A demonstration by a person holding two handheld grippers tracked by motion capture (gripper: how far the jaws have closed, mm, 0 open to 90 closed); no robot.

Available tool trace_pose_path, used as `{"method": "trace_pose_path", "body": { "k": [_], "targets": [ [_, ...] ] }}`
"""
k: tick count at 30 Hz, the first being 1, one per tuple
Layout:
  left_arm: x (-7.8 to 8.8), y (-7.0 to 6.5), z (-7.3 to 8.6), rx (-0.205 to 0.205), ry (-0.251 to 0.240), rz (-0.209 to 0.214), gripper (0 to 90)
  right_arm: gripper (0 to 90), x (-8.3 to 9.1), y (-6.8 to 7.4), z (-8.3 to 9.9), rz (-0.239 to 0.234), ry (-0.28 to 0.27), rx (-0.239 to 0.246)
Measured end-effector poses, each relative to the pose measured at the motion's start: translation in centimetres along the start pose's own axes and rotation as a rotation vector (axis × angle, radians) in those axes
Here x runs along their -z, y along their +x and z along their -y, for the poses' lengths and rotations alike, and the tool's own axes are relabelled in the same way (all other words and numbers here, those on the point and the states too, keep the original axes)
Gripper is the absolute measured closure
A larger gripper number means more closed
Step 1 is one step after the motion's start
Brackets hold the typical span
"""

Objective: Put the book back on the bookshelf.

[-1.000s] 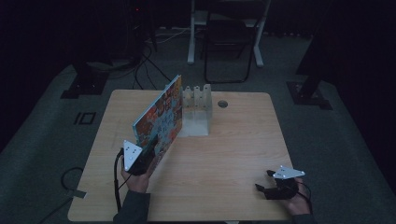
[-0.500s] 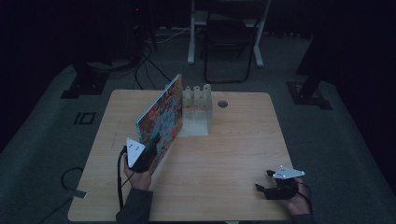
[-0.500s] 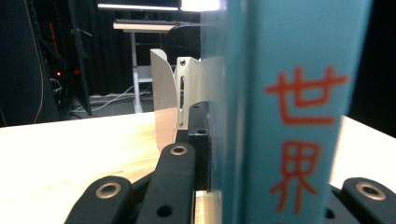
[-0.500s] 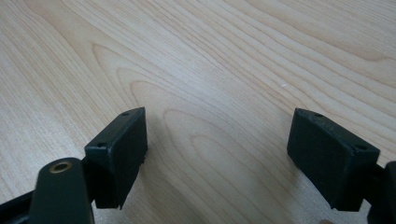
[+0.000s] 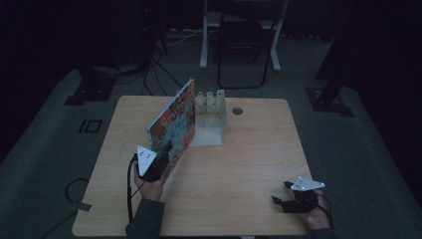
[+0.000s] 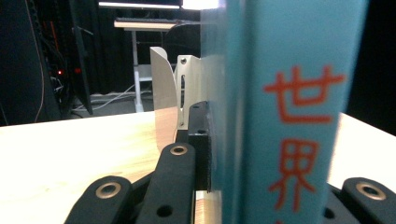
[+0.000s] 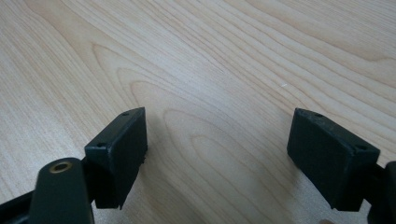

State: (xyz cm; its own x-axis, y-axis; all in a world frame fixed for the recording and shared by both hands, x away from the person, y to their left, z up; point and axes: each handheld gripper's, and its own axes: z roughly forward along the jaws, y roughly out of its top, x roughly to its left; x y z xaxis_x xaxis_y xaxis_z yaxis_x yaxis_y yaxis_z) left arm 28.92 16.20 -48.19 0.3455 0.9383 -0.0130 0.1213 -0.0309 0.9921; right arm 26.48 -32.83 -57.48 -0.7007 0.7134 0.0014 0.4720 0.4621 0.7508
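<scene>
- High view: the left tongs [image 5: 158, 162] pinch the lower near corner of a colourful book [image 5: 171, 124], which stands tilted on edge left of centre on the worktop [image 5: 249, 164]; its far end lies just beside a white rack [image 5: 210, 117] in the upper middle of the frame.
- Left gripper view: the book's teal spine [image 6: 289, 107] with red characters rises at right of centre, a black pad [image 6: 201, 144] pressed flat against its cover; the rack's white dividers [image 6: 175, 91] stand behind it, a detail the high view leaves faint.
- High view, lower right: the right tongs [image 5: 281, 201] rest near the worktop's front edge, well apart from the book.
- Right gripper view: the right tongs [image 7: 217, 154] stand spread, bare wood grain between them.
- Open room: the middle and right of the worktop lie bare between rack, book and right tongs; a small round hole [image 5: 237, 110] sits near the far edge, right of the rack.
</scene>
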Motion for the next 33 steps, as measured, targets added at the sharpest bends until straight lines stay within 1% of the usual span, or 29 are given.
{"method": "trace_pose_path", "body": {
  "k": [13, 25, 33],
  "targets": [
    [-0.9, 0.5, 0.1, 0.016, -0.002, -0.024, 80.9, 19.4, 0.0, 0.0, 0.0, 0.000, 0.001, 0.000],
    [-2.0, 0.3, -0.4, -0.003, -0.010, -0.051, 80.9, 19.4, 0.0, 0.0, 0.0, -0.001, 0.000, 0.000],
    [-2.7, 0.2, -0.6, -0.004, -0.019, -0.056, 80.9, 19.4, 0.0, 0.0, 0.0, -0.002, 0.001, -0.002]
  ]
}}
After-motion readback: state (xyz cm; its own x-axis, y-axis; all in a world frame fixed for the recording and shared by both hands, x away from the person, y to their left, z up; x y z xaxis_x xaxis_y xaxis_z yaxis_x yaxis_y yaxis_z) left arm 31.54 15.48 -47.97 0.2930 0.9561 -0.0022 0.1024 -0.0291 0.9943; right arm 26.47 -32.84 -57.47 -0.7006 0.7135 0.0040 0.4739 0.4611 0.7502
